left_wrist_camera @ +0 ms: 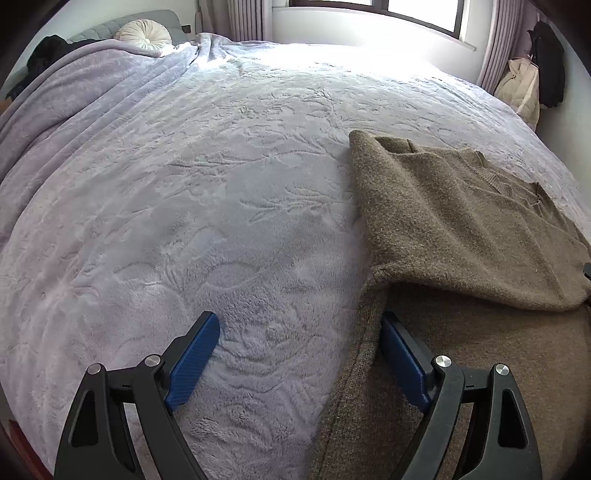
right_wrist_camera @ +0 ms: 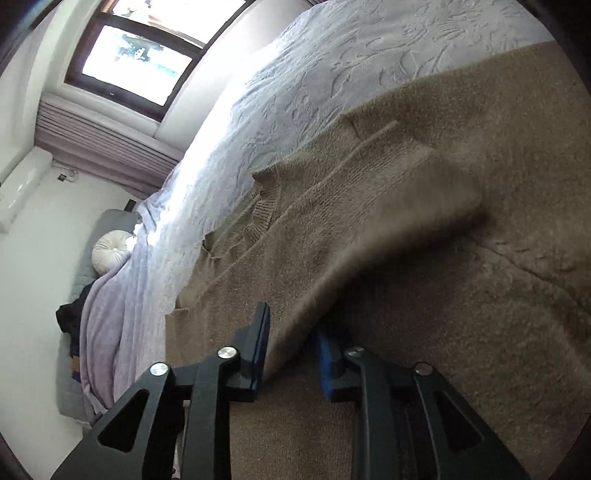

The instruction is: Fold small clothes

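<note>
Sweater [left_wrist_camera: 454, 221], brown and fuzzy, lies on pale purple blanket [left_wrist_camera: 184, 206] on bed, one side folded over its middle. Left gripper [left_wrist_camera: 299, 328] hangs wide open over sweater's edge, holds nothing. Right gripper [right_wrist_camera: 293, 328] part open, flap of sweater between blue pads [right_wrist_camera: 261, 343]; can't tell if pinched. Window [left_wrist_camera: 417, 14] far behind.

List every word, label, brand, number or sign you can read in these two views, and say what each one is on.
None. No readable text in either view.
The brown sweater shows no tag or print.
The bedspread has only an embossed leaf pattern.
The cream bag by the curtain shows no lettering that can be made out.
</note>
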`<state>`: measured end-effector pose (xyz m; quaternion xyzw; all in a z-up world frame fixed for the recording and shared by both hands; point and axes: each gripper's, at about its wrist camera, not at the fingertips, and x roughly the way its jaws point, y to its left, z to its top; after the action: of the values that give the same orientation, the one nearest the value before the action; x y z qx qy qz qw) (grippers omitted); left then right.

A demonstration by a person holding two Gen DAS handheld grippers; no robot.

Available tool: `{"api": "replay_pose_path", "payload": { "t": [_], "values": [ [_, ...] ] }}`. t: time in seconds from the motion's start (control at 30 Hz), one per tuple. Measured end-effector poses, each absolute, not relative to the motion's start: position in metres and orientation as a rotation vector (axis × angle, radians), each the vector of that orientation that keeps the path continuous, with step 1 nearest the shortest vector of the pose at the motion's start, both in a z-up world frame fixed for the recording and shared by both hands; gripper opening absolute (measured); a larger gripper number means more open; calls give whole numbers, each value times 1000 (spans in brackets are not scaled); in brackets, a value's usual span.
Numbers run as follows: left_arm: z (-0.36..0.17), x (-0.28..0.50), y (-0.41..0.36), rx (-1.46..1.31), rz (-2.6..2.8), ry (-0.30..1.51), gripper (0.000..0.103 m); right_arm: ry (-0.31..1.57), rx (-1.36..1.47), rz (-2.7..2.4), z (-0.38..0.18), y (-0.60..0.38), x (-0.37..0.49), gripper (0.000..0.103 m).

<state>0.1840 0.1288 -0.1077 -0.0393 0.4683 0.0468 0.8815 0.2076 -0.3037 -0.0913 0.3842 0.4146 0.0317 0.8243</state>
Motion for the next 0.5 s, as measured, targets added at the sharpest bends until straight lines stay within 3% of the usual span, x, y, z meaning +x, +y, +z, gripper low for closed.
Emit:
{"api": "replay_pose_path", "payload": {
  "t": [0.03,0.07,0.2,0.27,0.3,0.5],
  "values": [
    [-102,183,131,-86,96,961,88,880,807,69,-88,-301,208,47],
    [-95,181,132,-87,100,943,88,879,792,66,-84,-299,210,51],
    [-62,180,137,-106,96,859,88,884,813,28,-86,-302,217,52],
    [-48,188,130,-88,80,819,88,891,810,37,-89,-303,217,32],
    [-47,197,122,-54,80,823,88,902,780,37,-89,-300,219,10],
    [-106,246,92,105,163,981,88,876,631,3,-69,-298,211,9]
  ]
}}
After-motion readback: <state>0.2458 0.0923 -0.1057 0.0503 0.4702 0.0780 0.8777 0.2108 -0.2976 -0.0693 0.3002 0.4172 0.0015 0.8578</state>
